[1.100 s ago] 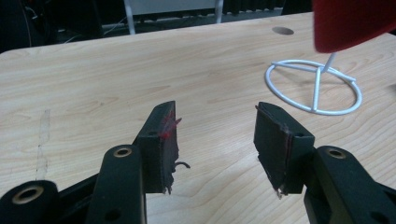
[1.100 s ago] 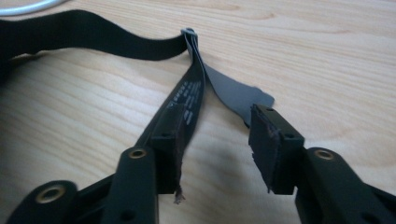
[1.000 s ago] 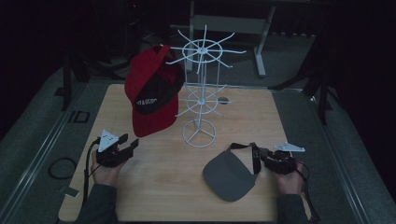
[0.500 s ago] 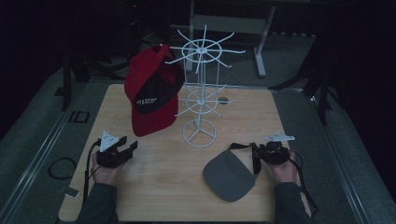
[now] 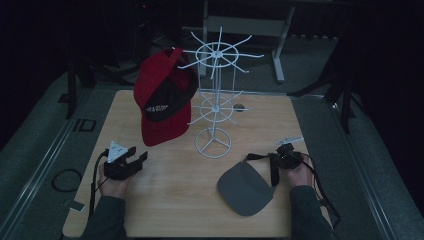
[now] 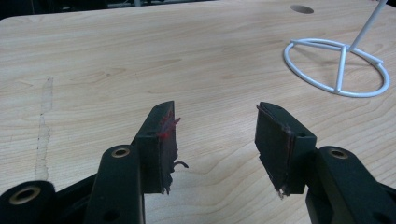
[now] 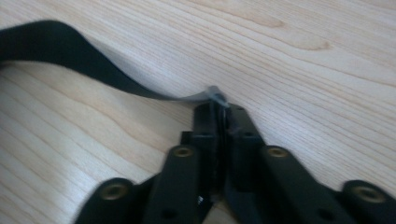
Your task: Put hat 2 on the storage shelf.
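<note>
Right gripper (image 7: 218, 109) pinches visor strap (image 7: 70, 53); grey visor (image 5: 247, 189) lies rack-side of it. Left gripper (image 6: 215, 135) spread, empty, farther from white rack (image 5: 214, 107).

Black hand-held gripper (image 6: 212, 140), brass screws, dark sleeves (image 5: 106, 220).

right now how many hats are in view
2: a red cap hanging on the wire rack, and a grey visor on the table, its strap pinched by the right gripper.

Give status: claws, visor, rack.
Left claw open, empty, low over the table. Right claw shut on the grey visor strap. Red cap hangs on white rack. Nothing blocking.
</note>
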The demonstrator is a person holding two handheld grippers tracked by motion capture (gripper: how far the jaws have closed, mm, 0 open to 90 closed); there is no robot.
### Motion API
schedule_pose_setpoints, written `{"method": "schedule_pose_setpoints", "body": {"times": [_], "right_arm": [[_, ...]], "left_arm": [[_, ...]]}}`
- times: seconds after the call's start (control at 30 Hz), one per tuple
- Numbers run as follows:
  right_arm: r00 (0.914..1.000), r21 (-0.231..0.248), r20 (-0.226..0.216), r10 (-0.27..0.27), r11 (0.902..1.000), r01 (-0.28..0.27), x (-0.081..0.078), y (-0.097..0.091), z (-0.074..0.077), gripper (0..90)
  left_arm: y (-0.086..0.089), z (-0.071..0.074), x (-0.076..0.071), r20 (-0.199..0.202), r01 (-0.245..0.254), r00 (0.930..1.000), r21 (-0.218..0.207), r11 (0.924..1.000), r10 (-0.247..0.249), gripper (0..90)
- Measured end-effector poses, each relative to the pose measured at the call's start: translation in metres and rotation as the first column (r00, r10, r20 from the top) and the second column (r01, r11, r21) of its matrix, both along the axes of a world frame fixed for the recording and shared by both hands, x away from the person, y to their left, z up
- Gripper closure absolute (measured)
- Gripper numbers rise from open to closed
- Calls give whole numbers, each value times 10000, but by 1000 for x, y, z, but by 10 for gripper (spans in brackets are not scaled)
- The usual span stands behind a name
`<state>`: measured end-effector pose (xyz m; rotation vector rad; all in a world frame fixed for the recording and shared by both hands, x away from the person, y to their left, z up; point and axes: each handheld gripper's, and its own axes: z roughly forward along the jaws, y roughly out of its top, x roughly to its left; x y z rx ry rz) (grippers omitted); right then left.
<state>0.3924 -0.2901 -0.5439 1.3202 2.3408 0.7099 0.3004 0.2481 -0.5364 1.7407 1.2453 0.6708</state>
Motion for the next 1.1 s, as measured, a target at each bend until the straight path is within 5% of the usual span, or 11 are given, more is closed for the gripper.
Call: {"method": "schedule_pose_setpoints", "body": {"times": [0.33, 0.67, 1.1], "right_arm": [[9977, 1096, 410, -549, 9927, 501, -4, 0, 11, 878], [9877, 2311, 1342, -799, 9718, 472, -11, 3, 45, 879], [9662, 2353, 2553, -369, 9716, -251, -21, 18, 87, 879]], "left_arm": [[-1, 0, 0, 7, 10, 10000, 9, 10000, -10, 489], [-2, -1, 0, -33, 44, 10000, -31, 10000, -44, 490], [-2, -1, 1, -34, 34, 10000, -50, 10000, -34, 489]]}}
